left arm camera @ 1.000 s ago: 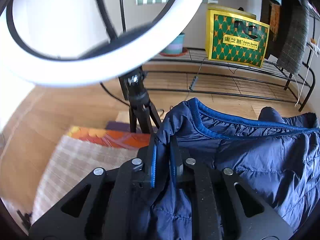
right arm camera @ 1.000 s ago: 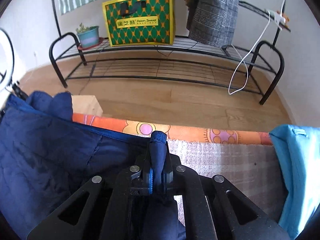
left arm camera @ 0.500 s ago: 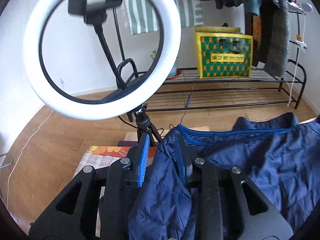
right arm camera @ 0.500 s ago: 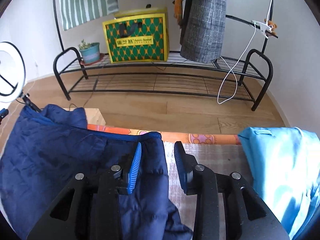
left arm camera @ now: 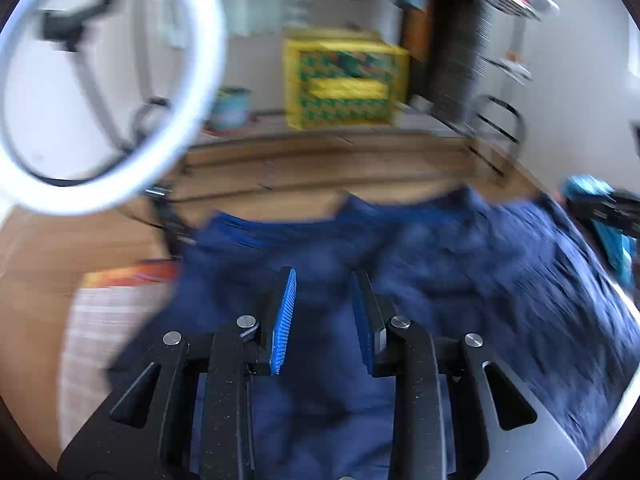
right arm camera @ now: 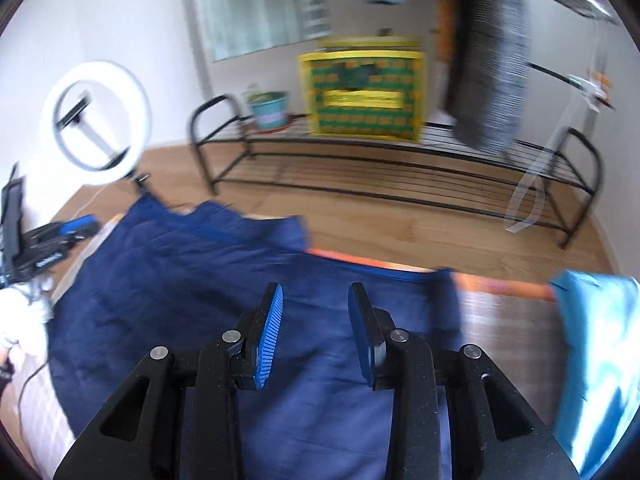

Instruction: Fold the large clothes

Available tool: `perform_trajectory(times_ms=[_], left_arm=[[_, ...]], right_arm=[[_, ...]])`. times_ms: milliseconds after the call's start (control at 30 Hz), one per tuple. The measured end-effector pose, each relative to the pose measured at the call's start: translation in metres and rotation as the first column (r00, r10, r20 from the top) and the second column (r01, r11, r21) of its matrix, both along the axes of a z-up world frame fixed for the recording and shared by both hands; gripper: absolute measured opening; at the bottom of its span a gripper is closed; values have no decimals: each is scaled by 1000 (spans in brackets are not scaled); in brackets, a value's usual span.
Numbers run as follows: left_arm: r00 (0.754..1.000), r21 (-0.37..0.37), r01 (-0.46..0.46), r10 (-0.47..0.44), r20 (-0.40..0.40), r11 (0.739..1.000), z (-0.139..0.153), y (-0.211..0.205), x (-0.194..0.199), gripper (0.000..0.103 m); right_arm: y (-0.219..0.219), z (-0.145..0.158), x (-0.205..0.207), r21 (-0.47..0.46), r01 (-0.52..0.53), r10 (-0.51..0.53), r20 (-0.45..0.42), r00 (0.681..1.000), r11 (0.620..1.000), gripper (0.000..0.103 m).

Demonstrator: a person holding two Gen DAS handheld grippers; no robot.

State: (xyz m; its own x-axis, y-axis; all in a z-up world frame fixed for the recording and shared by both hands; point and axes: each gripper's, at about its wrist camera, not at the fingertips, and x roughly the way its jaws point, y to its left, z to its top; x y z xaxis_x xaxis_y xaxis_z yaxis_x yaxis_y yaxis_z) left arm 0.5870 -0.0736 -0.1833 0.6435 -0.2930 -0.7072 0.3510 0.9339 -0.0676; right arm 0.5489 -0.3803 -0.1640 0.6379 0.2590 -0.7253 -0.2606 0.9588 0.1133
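I have both grippers hanging above the navy blue quilted puffer jacket [right arm camera: 168, 292], which lies spread flat across the worktop [right arm camera: 504, 320], a surface covered in a pale checked cloth with an orange patterned border along its far edge. My left gripper [left arm camera: 323, 312] has its fingers parted with nothing between them; only jacket fabric shows below the gap. My right gripper [right arm camera: 314, 328] is the same: fingers apart, holding nothing, the jacket beneath. I judge the garment is laid out like this so its outline can be read before a fold, and the open fingers suit a fresh grasp at an edge.

In the right wrist view the jacket fills the area from nine to six o'clock, and a light blue garment [right arm camera: 596, 360] lies at four o'clock, just beside it, probably waiting its turn. Both views are blurred, so fine creases are hard to read.

At twelve o'clock a low black wire rack [right arm camera: 400, 168] carries a yellow and green patterned box [right arm camera: 364, 96], whose contents I cannot see, and a teal plant pot [right arm camera: 269, 110] holding a small plant. A white ring light [right arm camera: 96, 116] stands at ten o'clock.
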Motion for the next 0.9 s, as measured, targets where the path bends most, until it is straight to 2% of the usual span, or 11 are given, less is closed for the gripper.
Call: perform_trajectory(times_ms=[33, 100, 200, 267, 367, 467, 567, 667, 733, 900], left_arm=[[999, 22, 44, -43, -24, 999, -6, -10, 2, 28], [997, 123, 69, -64, -45, 990, -22, -28, 11, 28], [997, 220, 19, -3, -72, 975, -41, -35, 34, 28], [995, 193, -28, 45, -84, 981, -45, -30, 48, 28], [990, 238, -134, 142, -18, 962, -49, -17, 62, 28], [980, 184, -167, 184, -80, 969, -66, 3, 70, 28], [975, 207, -186, 206, -79, 960, -66, 4, 73, 28], [981, 257, -183, 194, -18, 949, -52, -4, 60, 28], [983, 257, -177, 182, 7, 950, -38, -6, 47, 28], [991, 156, -135, 135, 7, 979, 2, -9, -4, 28]], right_arm=[[14, -4, 4, -7, -34, 33, -13, 999, 999, 32], [39, -13, 14, -23, -79, 79, -14, 997, 997, 32], [68, -36, 35, -113, -129, 122, -66, 990, 985, 32], [73, -53, 52, -183, -101, 89, -73, 993, 978, 32], [65, -68, 75, -210, -42, 26, -78, 997, 977, 32], [53, -79, 86, -230, 7, -25, -76, 997, 973, 32], [48, -85, 88, -209, 15, -34, -85, 996, 978, 32], [47, -73, 81, -221, 30, -46, -68, 997, 975, 32], [37, -60, 69, -180, 49, -58, -48, 997, 982, 35], [-5, -18, 15, -70, 107, -110, -42, 993, 992, 37]])
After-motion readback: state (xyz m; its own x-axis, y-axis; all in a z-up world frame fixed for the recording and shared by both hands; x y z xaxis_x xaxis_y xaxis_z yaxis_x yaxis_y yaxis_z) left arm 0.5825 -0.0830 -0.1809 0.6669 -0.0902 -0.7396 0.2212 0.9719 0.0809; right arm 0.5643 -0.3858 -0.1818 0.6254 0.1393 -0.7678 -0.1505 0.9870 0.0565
